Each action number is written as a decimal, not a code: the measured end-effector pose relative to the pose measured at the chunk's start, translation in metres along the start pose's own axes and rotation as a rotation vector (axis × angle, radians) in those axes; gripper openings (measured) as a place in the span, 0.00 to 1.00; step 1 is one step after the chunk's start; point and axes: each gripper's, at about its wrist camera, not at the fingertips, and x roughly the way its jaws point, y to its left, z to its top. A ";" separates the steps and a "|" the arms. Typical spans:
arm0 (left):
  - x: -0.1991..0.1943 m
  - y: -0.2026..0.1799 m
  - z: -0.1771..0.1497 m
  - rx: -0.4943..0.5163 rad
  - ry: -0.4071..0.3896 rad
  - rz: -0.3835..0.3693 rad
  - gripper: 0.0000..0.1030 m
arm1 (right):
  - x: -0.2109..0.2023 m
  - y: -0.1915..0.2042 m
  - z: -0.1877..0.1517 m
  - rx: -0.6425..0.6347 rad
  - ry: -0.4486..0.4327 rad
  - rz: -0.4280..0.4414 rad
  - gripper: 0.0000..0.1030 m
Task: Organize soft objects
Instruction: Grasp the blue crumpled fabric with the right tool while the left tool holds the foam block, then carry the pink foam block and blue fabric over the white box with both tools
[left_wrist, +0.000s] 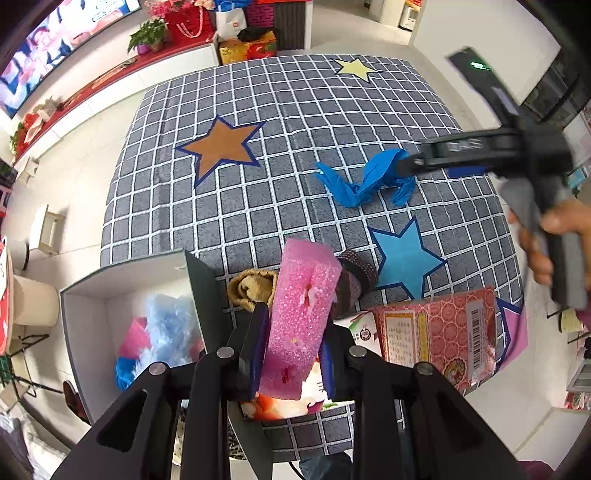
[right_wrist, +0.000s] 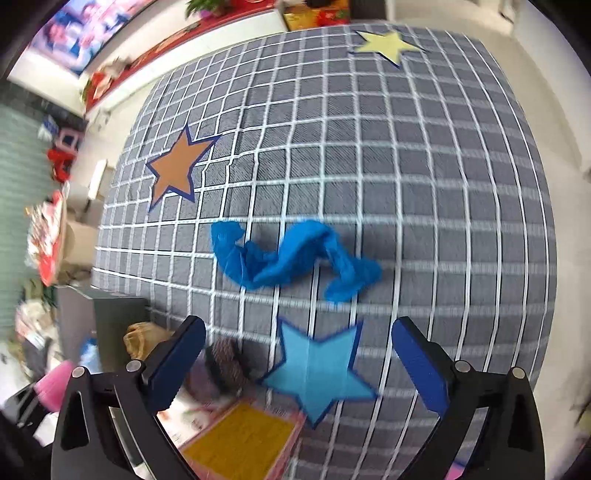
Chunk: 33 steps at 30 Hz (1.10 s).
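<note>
No writing is being shown legibly, only a barcode on the pink carton (left_wrist: 439, 336) at the mat's (left_wrist: 295, 122) near edge. A pink sponge (left_wrist: 299, 321) is being pinched by the left gripper (left_wrist: 291, 354) over that edge, beside the open box (left_wrist: 110, 291) at the near-left corner. The blue cloth (right_wrist: 291, 254) is lying mid-mat with bare grid all around it, while the right gripper (right_wrist: 299, 365) is being held spread wide and empty above.

2 wrist fisheyes, steeply down over checked cloth (left_wrist: 332, 110); shared: blue rag (right_wrist: 291, 254), stars.
</note>
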 end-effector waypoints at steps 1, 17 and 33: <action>0.001 0.000 -0.002 -0.008 0.005 0.001 0.27 | 0.008 0.004 0.007 -0.034 0.009 -0.013 0.99; 0.012 0.004 -0.007 -0.100 0.054 0.040 0.27 | 0.097 0.025 0.043 -0.166 0.135 -0.079 0.24; -0.014 -0.010 -0.035 0.096 0.006 0.006 0.27 | -0.080 -0.025 -0.066 0.126 -0.088 0.043 0.24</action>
